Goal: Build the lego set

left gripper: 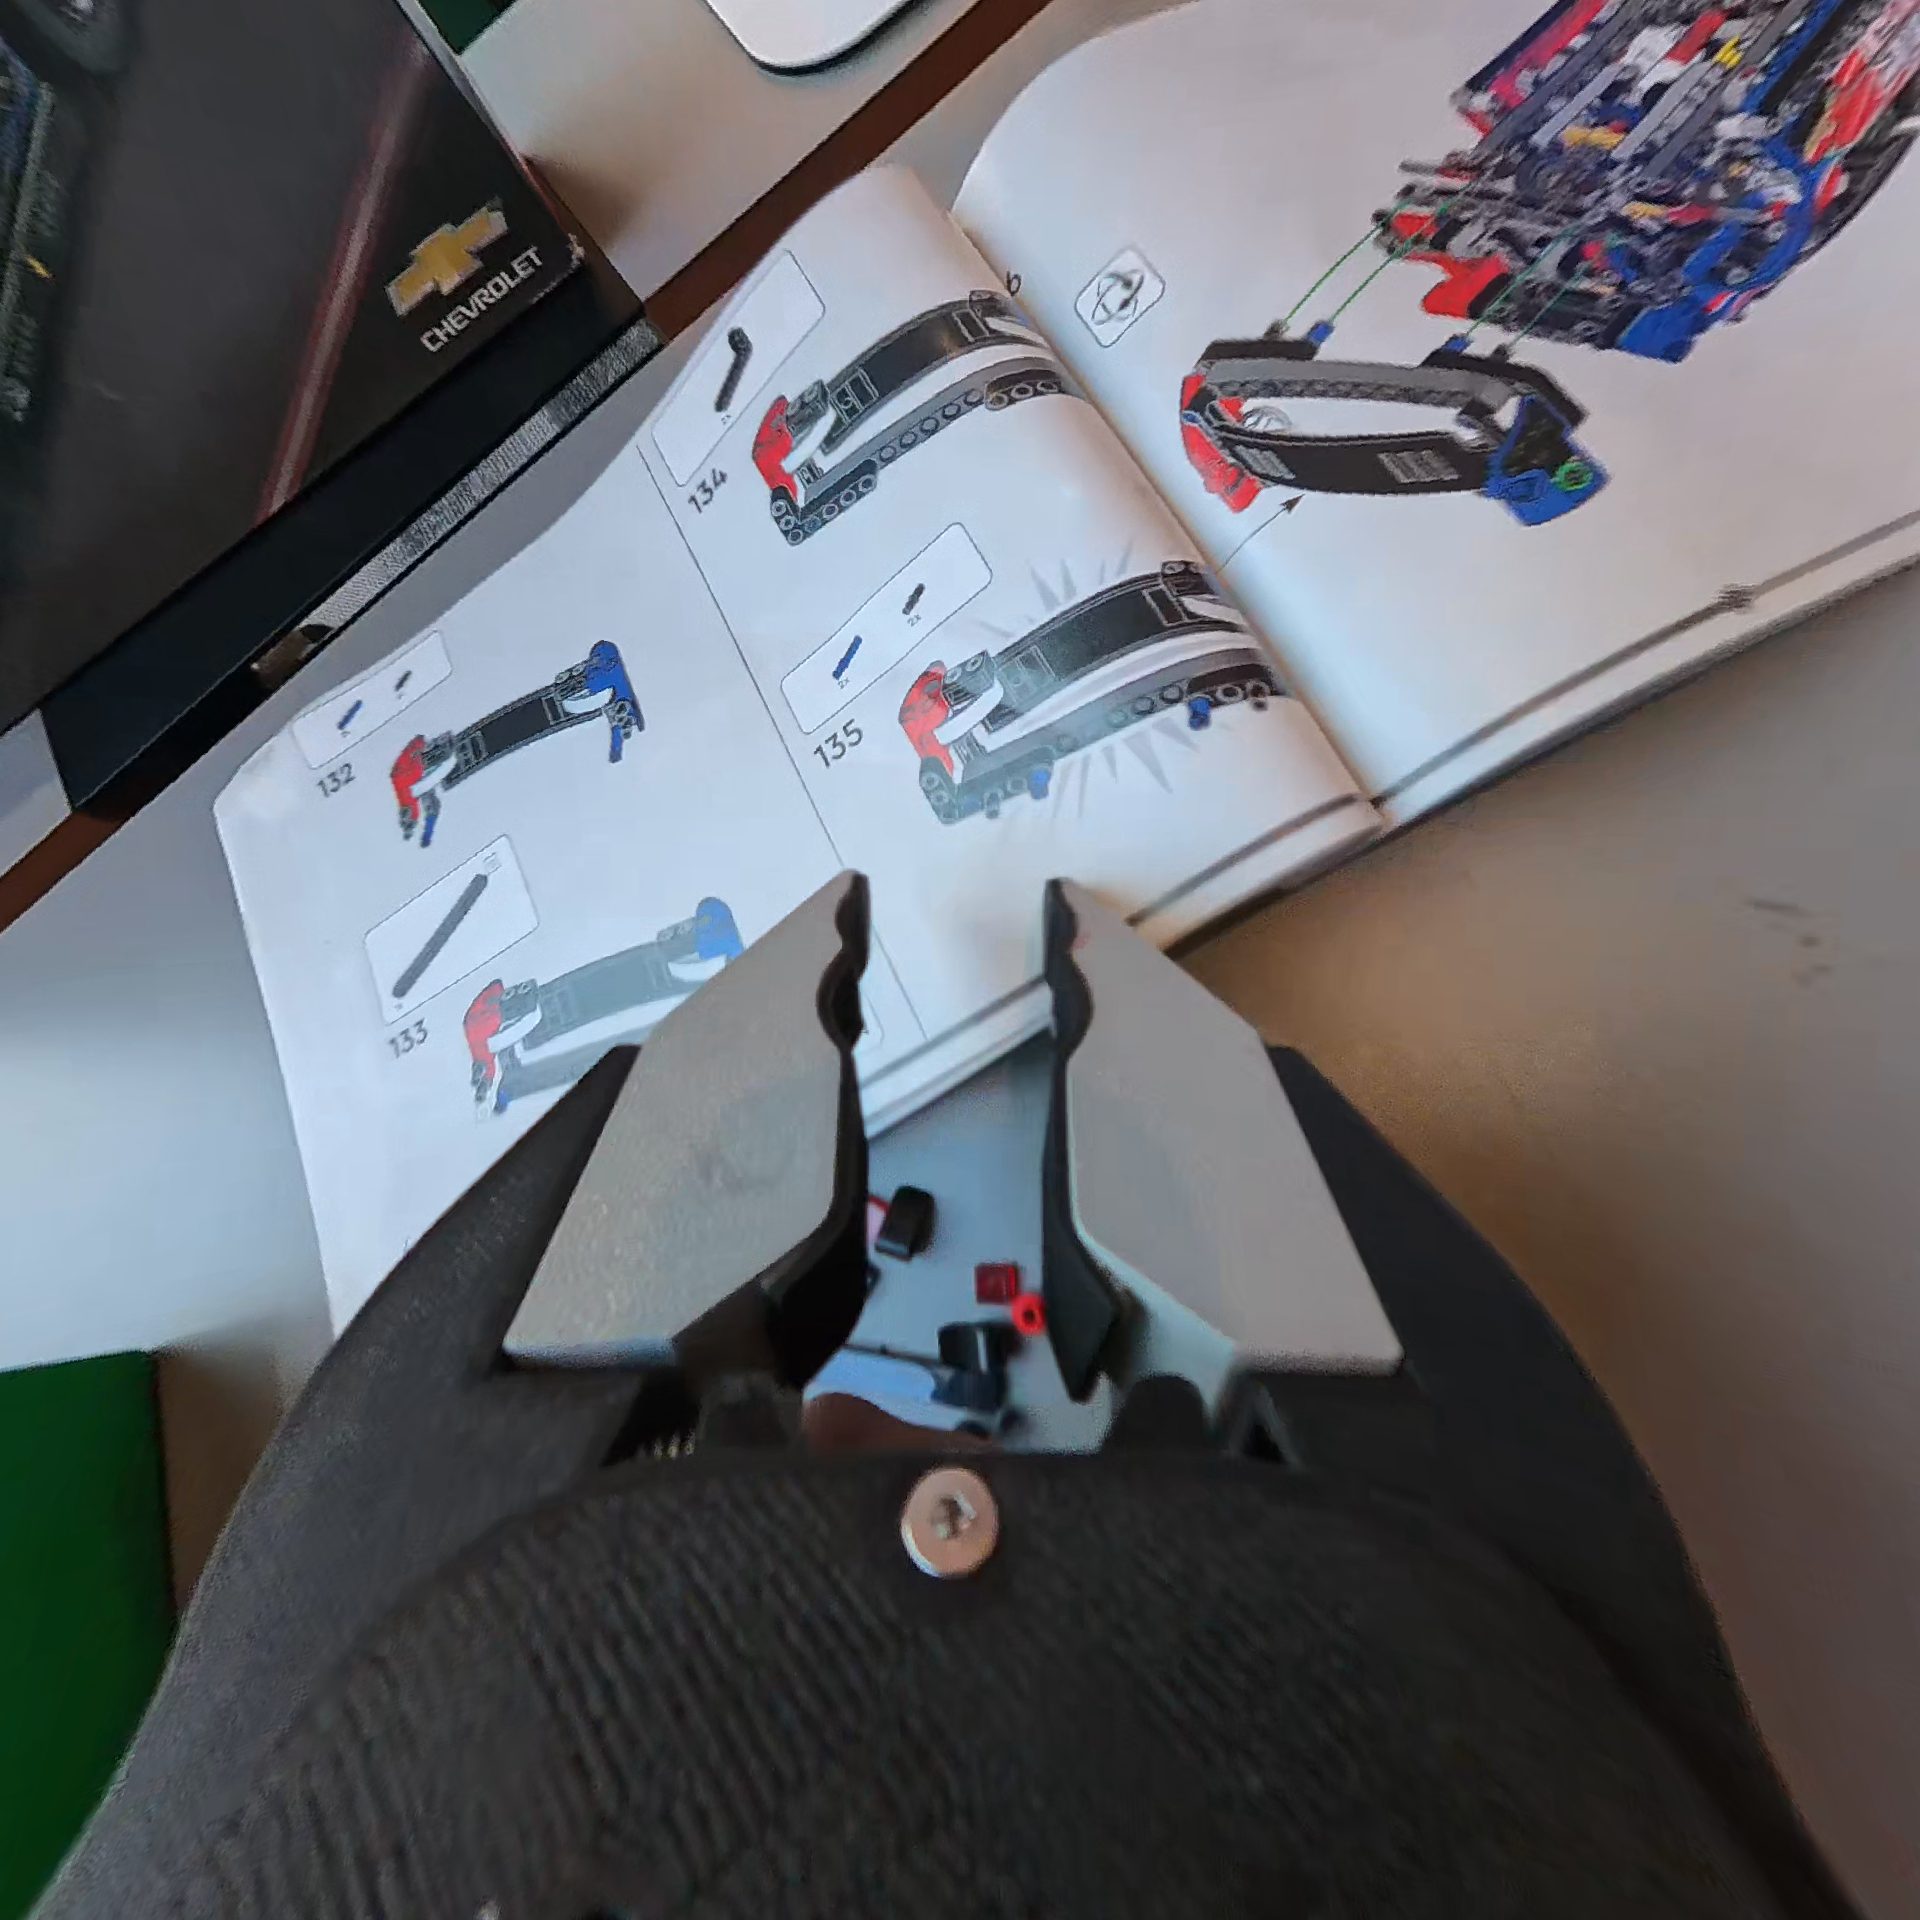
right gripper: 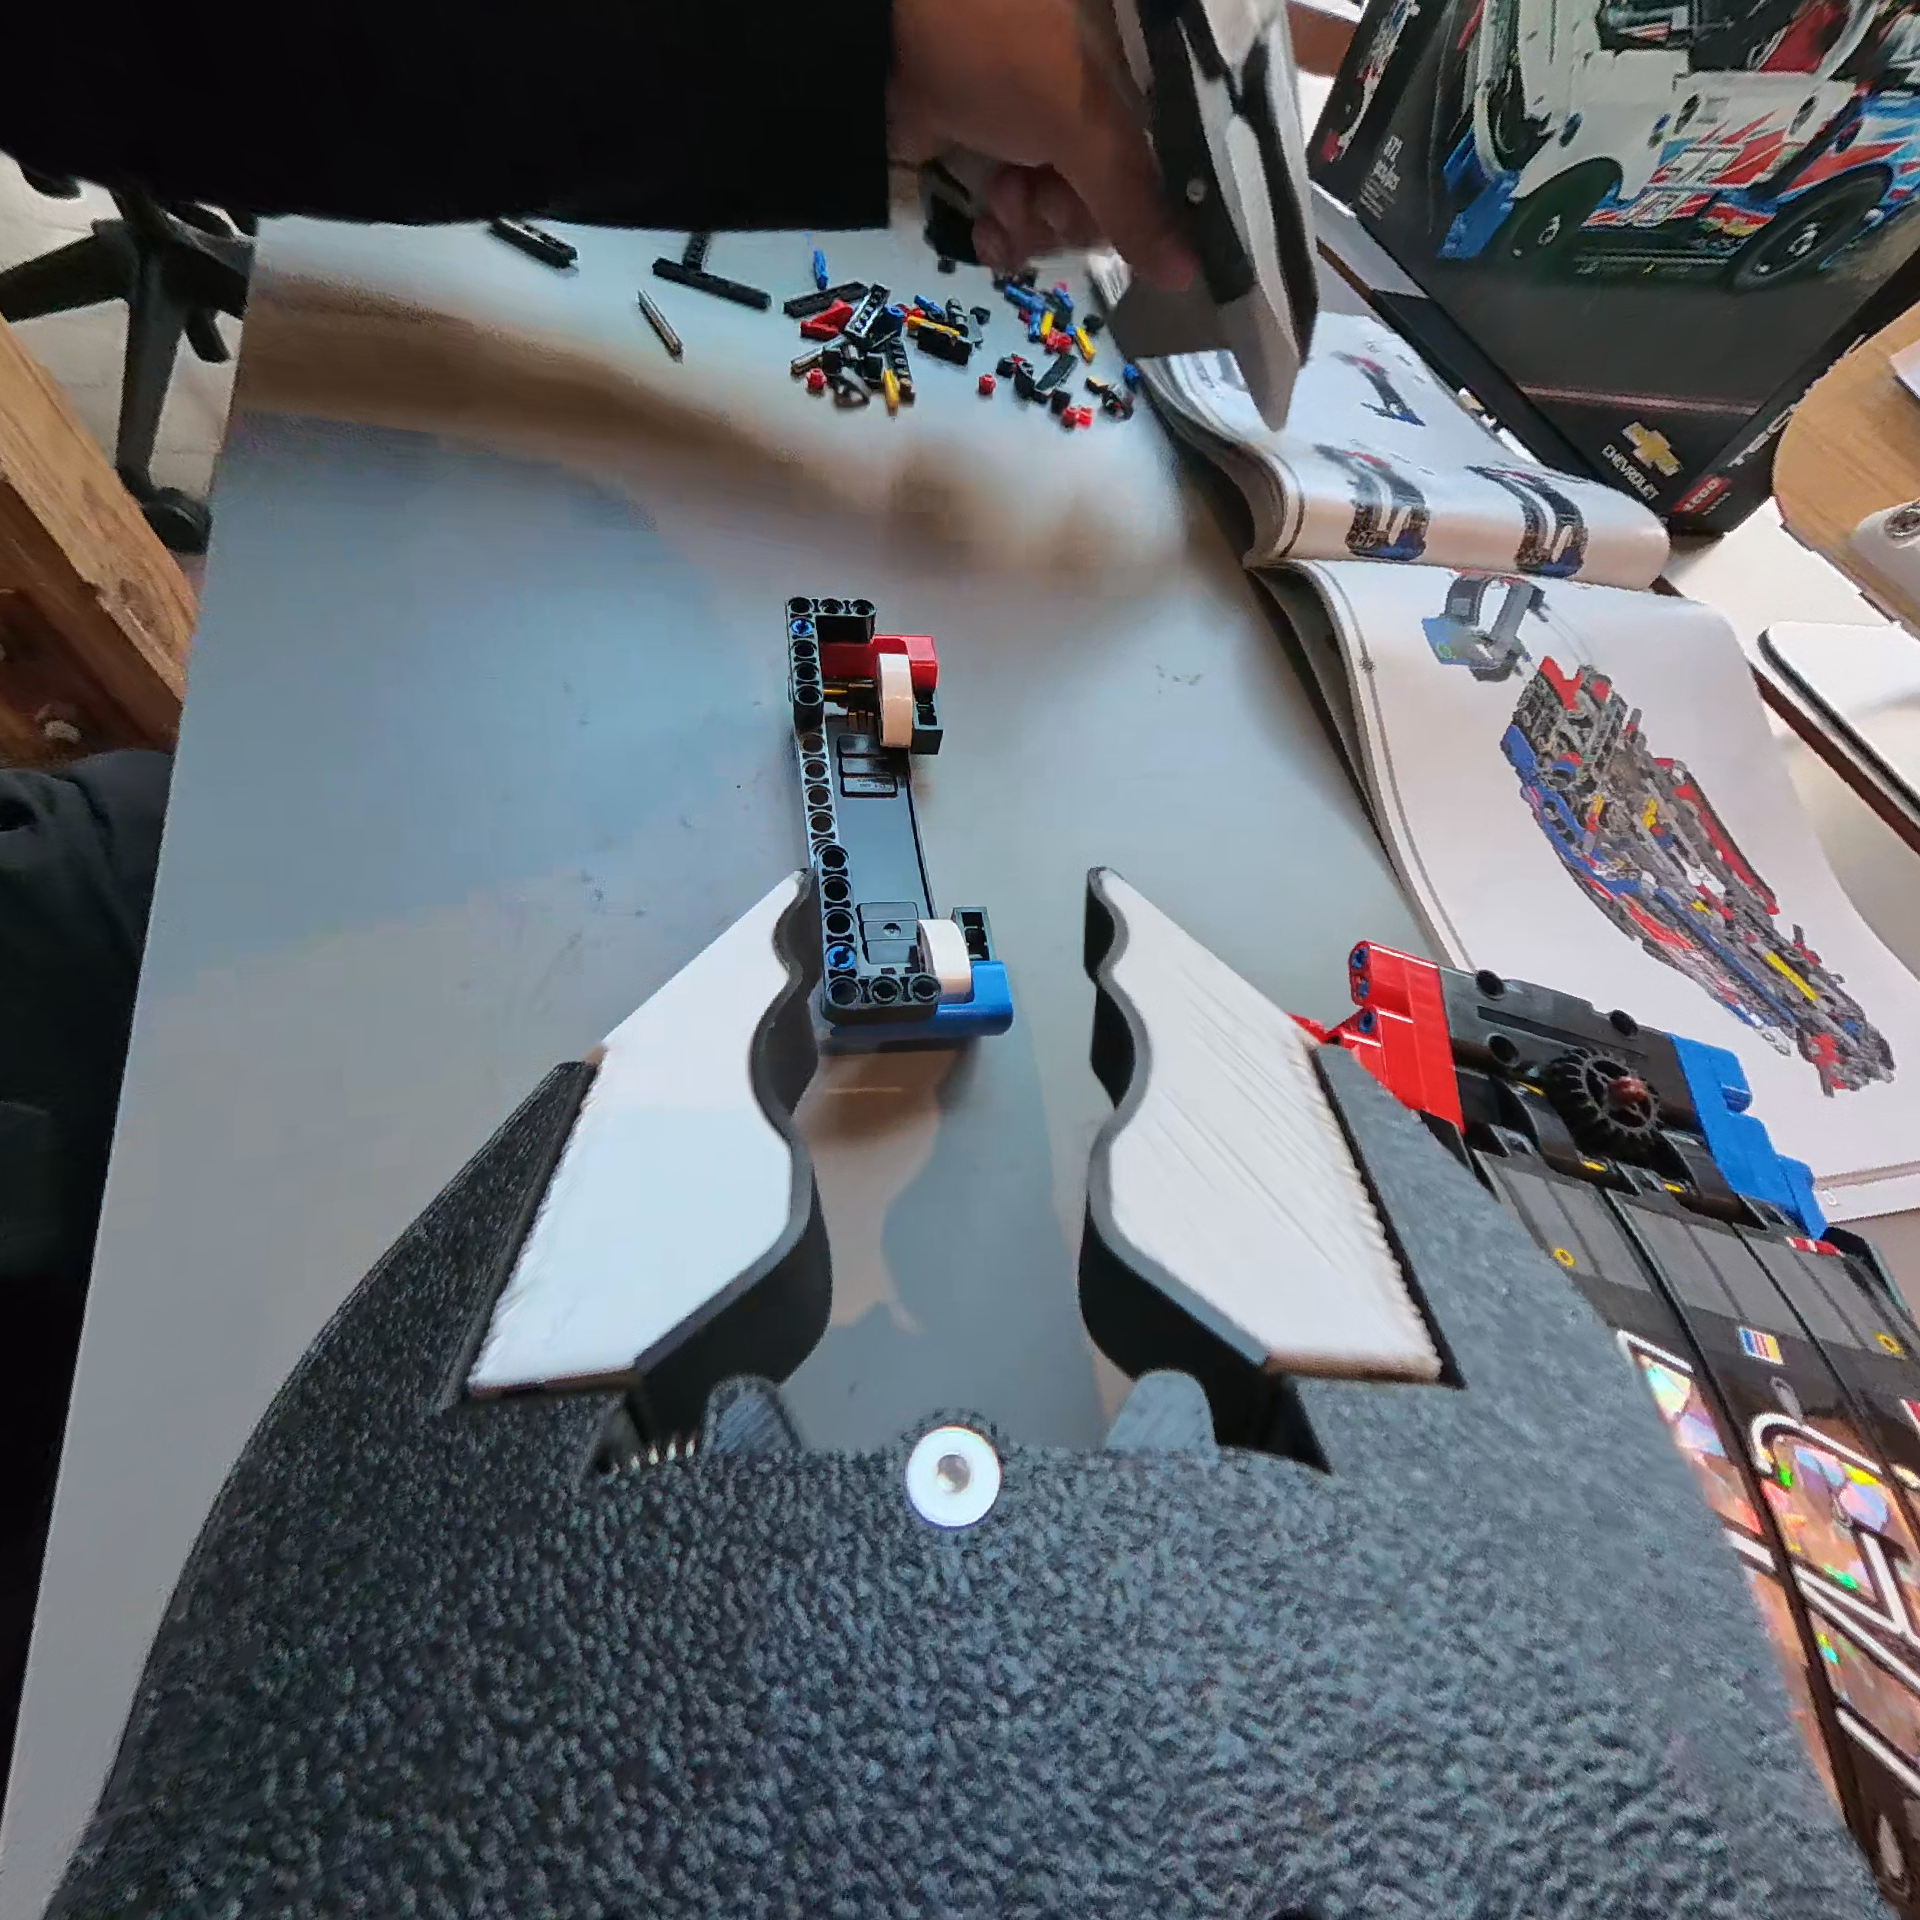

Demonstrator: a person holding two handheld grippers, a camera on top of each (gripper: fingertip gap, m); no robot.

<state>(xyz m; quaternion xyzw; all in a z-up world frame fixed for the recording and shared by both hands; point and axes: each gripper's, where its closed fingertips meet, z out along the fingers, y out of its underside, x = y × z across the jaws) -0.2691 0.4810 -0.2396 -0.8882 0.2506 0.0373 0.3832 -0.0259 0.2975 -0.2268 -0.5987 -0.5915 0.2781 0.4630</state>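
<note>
A black lego sub-assembly [right gripper: 871, 821] with red and blue ends and two white curved pieces lies flat on the grey table [right gripper: 436, 831]. My right gripper [right gripper: 945, 883] is open and empty just above its blue end. The large car model [right gripper: 1621, 1132], black with red and blue blocks, lies at the right. A pile of loose pieces [right gripper: 956, 343] lies at the far side. My left gripper [left gripper: 954, 894] is open and empty, held over the open instruction booklet [left gripper: 935, 644]; it also shows in the right wrist view [right gripper: 1236, 270], held in a hand. A few loose pieces [left gripper: 966, 1288] show between its fingers.
The black set box [right gripper: 1621, 208] stands behind the booklet [right gripper: 1455, 665]; it also shows in the left wrist view [left gripper: 260, 312]. A wooden piece of furniture [right gripper: 73, 582] and an office chair base [right gripper: 156, 343] stand left of the table. A green object [left gripper: 73, 1579] is at lower left. Left tips to right tips: about 30 cm.
</note>
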